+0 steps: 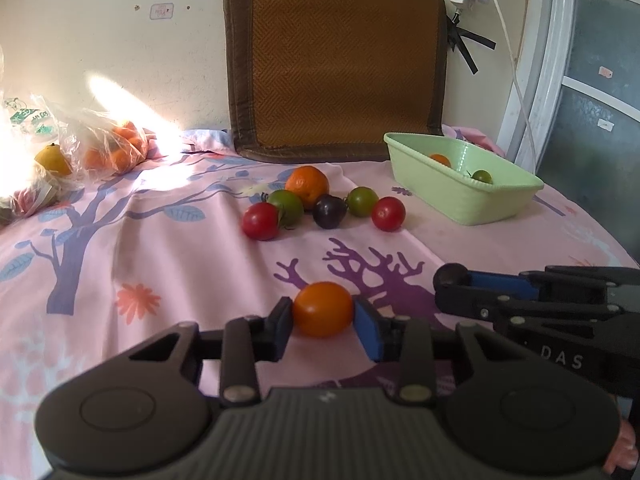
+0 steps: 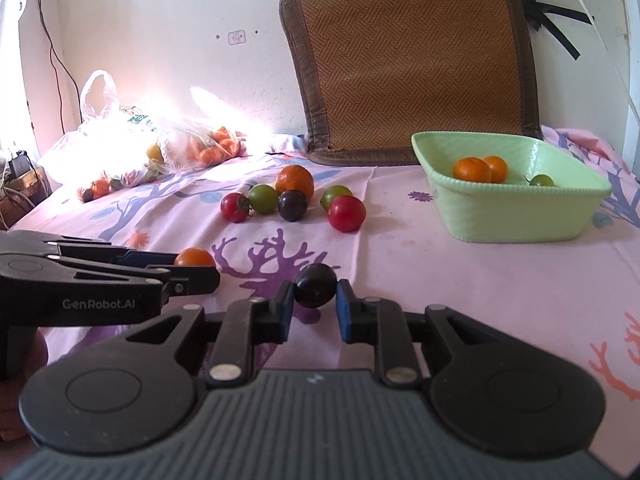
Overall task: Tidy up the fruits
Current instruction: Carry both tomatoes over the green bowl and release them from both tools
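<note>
My left gripper (image 1: 323, 316) has its fingers (image 1: 280, 322) clamped on an orange tomato (image 1: 322, 309), pads pressed to both sides, the fruit low over the pink printed cloth (image 1: 168, 264) covering the table. My right gripper (image 2: 315, 306) is closed on a dark purple tomato (image 2: 315, 290), which looks slightly tilted between the blue pads. From the left wrist view the right gripper lies just beside, at the lower right; from the right wrist view the left one sits at the left edge with the orange tomato showing past its tip. Further back, a loose cluster on the cloth: a mandarin (image 2: 295, 181), two red tomatoes (image 2: 347, 213), two green tomatoes (image 2: 263, 199) and another dark one (image 2: 293, 205), some touching, the right-hand red one a little apart. To the right stands a pale green basket (image 2: 516, 216) holding two orange fruits (image 2: 472, 170) and a small green tomato (image 2: 542, 180). Clear plastic bags of fruit (image 2: 200, 148) lie at the far left in strong glare; contents partly washed out. A woven brown mat (image 2: 412, 60) leans upright against the wall behind the cloth.
</note>
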